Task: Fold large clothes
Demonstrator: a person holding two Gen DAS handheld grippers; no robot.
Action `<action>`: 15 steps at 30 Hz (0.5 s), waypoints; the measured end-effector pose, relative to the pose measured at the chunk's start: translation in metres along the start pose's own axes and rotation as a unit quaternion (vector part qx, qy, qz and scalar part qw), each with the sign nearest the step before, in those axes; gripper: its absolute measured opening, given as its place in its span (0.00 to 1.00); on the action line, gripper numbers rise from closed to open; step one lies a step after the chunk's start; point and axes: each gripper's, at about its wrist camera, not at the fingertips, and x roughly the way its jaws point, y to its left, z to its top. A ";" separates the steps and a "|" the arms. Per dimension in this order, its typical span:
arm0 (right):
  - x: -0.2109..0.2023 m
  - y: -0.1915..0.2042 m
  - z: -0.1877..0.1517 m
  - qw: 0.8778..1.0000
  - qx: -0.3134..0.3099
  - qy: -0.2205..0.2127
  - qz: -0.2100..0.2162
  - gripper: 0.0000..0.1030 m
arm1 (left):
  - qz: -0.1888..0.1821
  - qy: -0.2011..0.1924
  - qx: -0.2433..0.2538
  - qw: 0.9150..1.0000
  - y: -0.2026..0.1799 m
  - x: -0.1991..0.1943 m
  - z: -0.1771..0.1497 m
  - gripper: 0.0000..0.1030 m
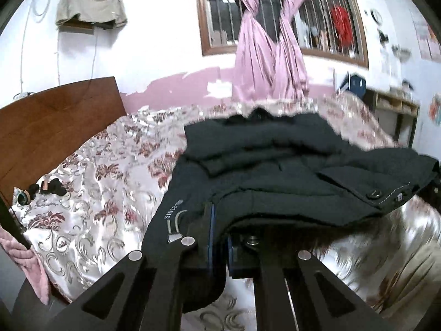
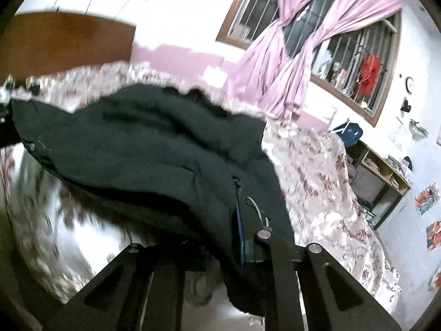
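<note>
Dark jacket (image 1: 275, 171) spread over floral bedspread (image 1: 91, 171), near hem raised off the cover, shadowed gap beneath it. Left gripper (image 1: 217, 237) closed on jacket hem at 6 o'clock of left wrist view, fabric pinched between blue-edged pads, printed lettering and a zipper pull just at 9 o'clock of the grip. Right gripper (image 2: 248, 237) likewise clamped on hem at 6 o'clock of right wrist view, cloth bunched around the blue pad, white cord loop just at 1 o'clock of it. Buttoned flap edge (image 1: 386, 193) at 3 o'clock in left view, stitched line along it, hanging clear of the cover. Collar end of jacket toward 12 o'clock, resting on the bed. Open bedspread at 9 o'clock in left view, small dark items (image 1: 46, 187) near wooden headboard (image 1: 55, 121) at 9 to 10 o'clock, well apart from jacket. More bare bedspread at 3 to 4 o'clock in right view, running to bed edge beside a low shelf unit (image 2: 380, 176). Pink curtains (image 1: 270, 55) and barred window (image 1: 325, 19) at 12 to 1 o'clock, beyond far bed edge. Strong motion blur on cover below the hem; finer detail there unreadable.
</note>
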 end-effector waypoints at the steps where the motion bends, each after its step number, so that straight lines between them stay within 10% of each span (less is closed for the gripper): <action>1: -0.004 -0.002 0.004 1.000 0.006 -0.010 0.000 0.11 | -0.001 -0.006 -0.005 1.000 0.002 -0.003 0.003 0.07; 15: -0.079 -0.003 0.025 0.990 0.041 -0.134 -0.007 0.08 | -0.007 -0.081 -0.030 0.996 0.028 -0.066 0.034 0.06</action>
